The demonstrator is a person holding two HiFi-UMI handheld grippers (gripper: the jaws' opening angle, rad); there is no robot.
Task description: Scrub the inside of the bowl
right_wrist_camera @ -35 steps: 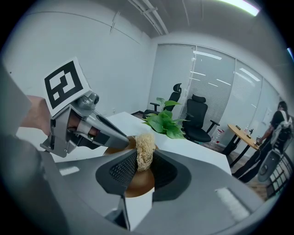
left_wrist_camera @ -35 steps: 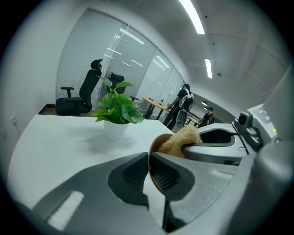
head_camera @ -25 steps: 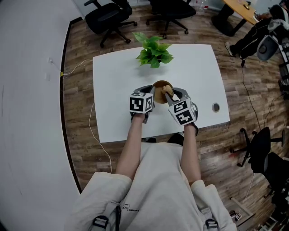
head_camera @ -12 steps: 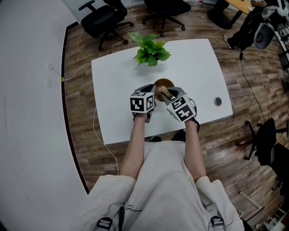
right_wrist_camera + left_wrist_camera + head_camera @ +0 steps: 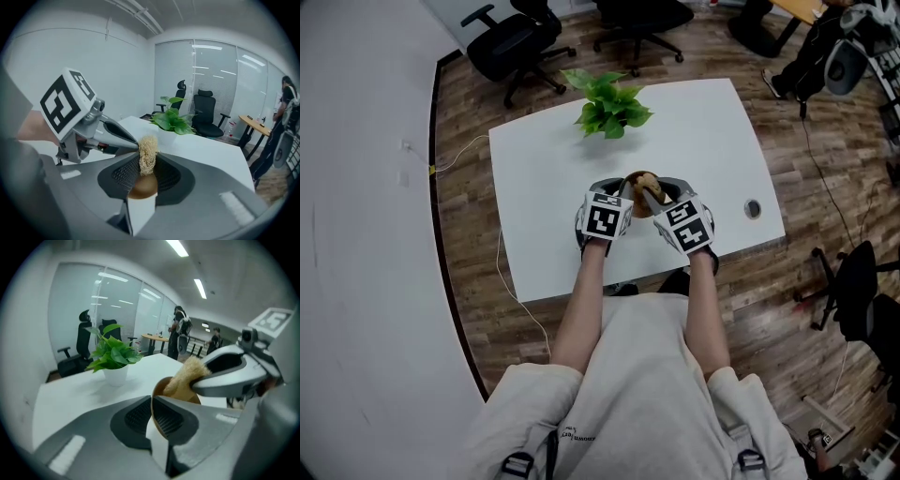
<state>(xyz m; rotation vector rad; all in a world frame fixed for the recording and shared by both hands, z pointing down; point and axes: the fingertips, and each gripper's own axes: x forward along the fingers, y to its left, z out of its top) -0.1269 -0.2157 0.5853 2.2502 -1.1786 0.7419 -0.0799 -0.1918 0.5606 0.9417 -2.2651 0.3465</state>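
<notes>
Bowl (image 5: 634, 180): brown, near the front of the white table (image 5: 544, 187), between the two grippers and nearer the person than the potted plant (image 5: 609, 108).

Left claw (image 5: 151, 405): pressed onto the bowl's rim, one jaw on each side of the thin wall. In the left gripper view the rim (image 5: 159, 387) runs as a thin edge straight between the ribbed pads (image 5: 136, 417).

Right claw (image 5: 148, 161): pinching a tan fibrous scrubber (image 5: 148, 154). The tuft sticks out past the jaw tips, its long axis in line with the jaws.

Left gripper view: the right gripper (image 5: 225, 376) comes in from the right. The scrubber (image 5: 187, 376) slants from its tip down and leftward into the bowl's mouth, lower end against the brown inner wall.

Right gripper view: the bowl (image 5: 143, 187) shows as a brown curve directly under the scrubber. The left gripper (image 5: 89, 126) reaches in from the left, its tip close beside the tuft.

Head view: both marker cubes sit side by side over the bowl. Black office chairs (image 5: 511, 37) stand on the wood floor beyond the table.
</notes>
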